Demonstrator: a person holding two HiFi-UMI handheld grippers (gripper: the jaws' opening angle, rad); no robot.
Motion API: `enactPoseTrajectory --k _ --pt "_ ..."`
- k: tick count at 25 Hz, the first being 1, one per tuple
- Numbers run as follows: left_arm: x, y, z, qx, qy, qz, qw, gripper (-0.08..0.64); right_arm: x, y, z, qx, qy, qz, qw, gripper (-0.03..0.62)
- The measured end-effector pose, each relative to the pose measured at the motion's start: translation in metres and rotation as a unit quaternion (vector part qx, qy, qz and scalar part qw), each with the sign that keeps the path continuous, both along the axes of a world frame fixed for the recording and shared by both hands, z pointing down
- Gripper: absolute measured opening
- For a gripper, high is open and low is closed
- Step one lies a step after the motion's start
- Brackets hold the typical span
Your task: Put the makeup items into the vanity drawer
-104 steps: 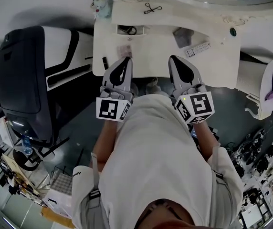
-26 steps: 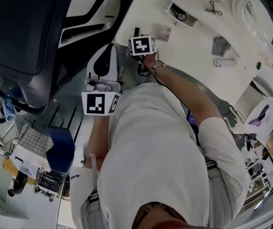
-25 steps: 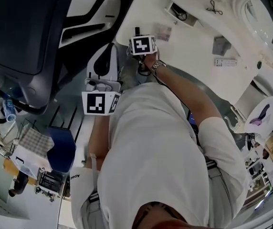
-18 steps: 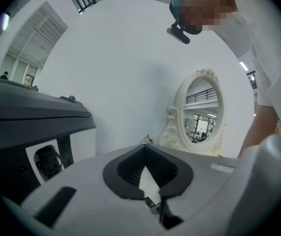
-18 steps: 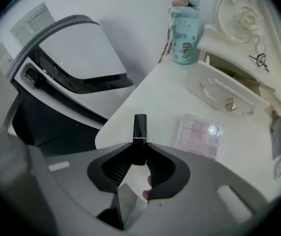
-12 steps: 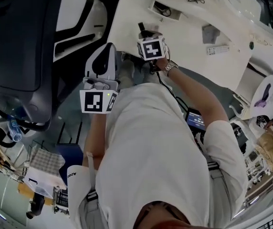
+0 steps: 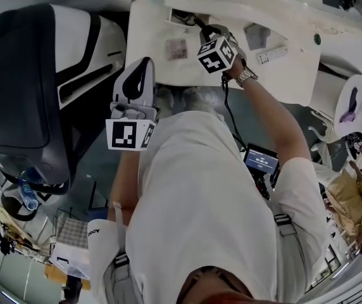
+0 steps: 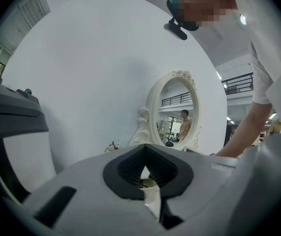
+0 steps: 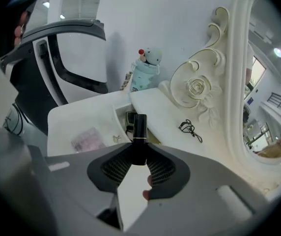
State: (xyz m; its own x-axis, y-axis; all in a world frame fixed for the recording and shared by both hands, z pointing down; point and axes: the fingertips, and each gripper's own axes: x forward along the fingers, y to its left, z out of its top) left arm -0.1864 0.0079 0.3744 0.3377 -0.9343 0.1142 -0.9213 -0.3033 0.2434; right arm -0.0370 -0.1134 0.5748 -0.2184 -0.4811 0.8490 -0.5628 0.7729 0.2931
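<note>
My right gripper (image 7: 205, 31) hangs over the white vanity top (image 7: 149, 62), steeply tilted down, just in front of the small open drawer (image 7: 180, 19). Its jaws have just been closing and are shut on a black makeup tube (image 9: 139, 132), which sticks out past the pads toward the drawer (image 9: 118, 113); dark items lie inside it. A pink packet (image 7: 176, 48) (image 9: 87, 139) lies flat on the vanity to the left. My left gripper (image 7: 137, 80) is shut and empty, held level off the vanity's front edge; in the left gripper view (image 8: 145, 173) nothing is between its jaws.
An eyelash curler (image 9: 189, 128) lies on the raised shelf beside the ornate mirror frame (image 9: 199, 87). A plush toy (image 9: 145, 65) stands at the back corner. A grey pad (image 7: 257, 35) and a white bar (image 7: 273, 56) lie on the right. A black-and-white chair (image 7: 35, 94) stands left.
My right gripper closed on the black tube at the vanity's left front edge, lifted it and carried it back toward the drawer. The left gripper shifted a little sideways.
</note>
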Motion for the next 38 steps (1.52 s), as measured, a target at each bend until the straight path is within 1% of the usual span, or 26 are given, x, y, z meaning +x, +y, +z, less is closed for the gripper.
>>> enactPoseTrajectory --k 2,5,9,11,18,19,20,21,24,25,28,30,33,36,38 --pt "0.002 -0.001 0.001 -0.004 -0.003 -0.005 1.0000 0.006 0.002 -0.012 0.001 0.000 0.009 -0.020 1.000 0.098" --pt "0.002 -0.002 0.003 -0.012 -0.006 -0.024 0.9996 0.006 -0.003 -0.025 0.005 -0.013 0.004 -0.048 0.999 0.098" --pt "0.003 -0.001 0.008 -0.023 -0.008 -0.051 0.9984 0.006 -0.015 -0.032 0.011 -0.019 0.002 -0.099 0.995 0.098" --pt "0.002 -0.001 0.009 -0.025 -0.010 -0.061 0.9978 0.006 -0.021 -0.033 0.014 -0.022 0.002 -0.115 0.993 0.098" --pt "-0.002 0.002 0.007 -0.030 -0.012 -0.086 0.9958 0.006 -0.033 -0.030 0.019 -0.030 -0.006 -0.127 0.991 0.103" --pt "-0.001 0.002 0.007 -0.029 -0.012 -0.087 0.9957 0.006 -0.033 -0.030 0.020 -0.029 -0.009 -0.128 0.991 0.109" --pt "0.001 0.001 0.007 -0.029 -0.012 -0.087 0.9957 0.006 -0.033 -0.030 0.020 -0.028 -0.013 -0.128 0.991 0.142" --pt "0.002 0.000 0.007 -0.029 -0.012 -0.087 0.9957 0.006 -0.032 -0.030 0.019 -0.026 -0.016 -0.126 0.991 0.163" --pt "0.008 -0.002 0.005 -0.027 -0.013 -0.082 0.9962 0.006 -0.029 -0.030 0.015 -0.019 -0.020 -0.121 0.992 0.160" --pt "0.009 -0.002 0.005 -0.026 -0.013 -0.080 0.9964 0.006 -0.028 -0.029 0.013 -0.015 -0.021 -0.118 0.993 0.148" --pt "0.014 -0.003 0.003 -0.023 -0.013 -0.072 0.9970 0.006 -0.021 -0.028 0.000 0.007 -0.037 -0.099 0.994 0.051" --pt "0.019 -0.004 0.002 -0.022 -0.013 -0.065 0.9975 0.006 -0.015 -0.027 -0.013 0.019 -0.060 -0.079 0.995 0.009" --pt "0.030 -0.007 -0.001 -0.017 -0.012 -0.048 0.9986 0.006 -0.003 -0.020 -0.039 0.023 -0.104 -0.041 0.993 0.008" --pt "0.042 -0.011 -0.006 -0.010 -0.014 -0.024 0.9996 0.006 0.013 -0.011 -0.074 0.040 -0.156 -0.003 0.987 0.008" --pt "0.051 -0.013 -0.010 -0.004 -0.015 -0.009 0.9998 0.006 0.027 -0.003 -0.101 0.059 -0.192 0.015 0.979 0.008"
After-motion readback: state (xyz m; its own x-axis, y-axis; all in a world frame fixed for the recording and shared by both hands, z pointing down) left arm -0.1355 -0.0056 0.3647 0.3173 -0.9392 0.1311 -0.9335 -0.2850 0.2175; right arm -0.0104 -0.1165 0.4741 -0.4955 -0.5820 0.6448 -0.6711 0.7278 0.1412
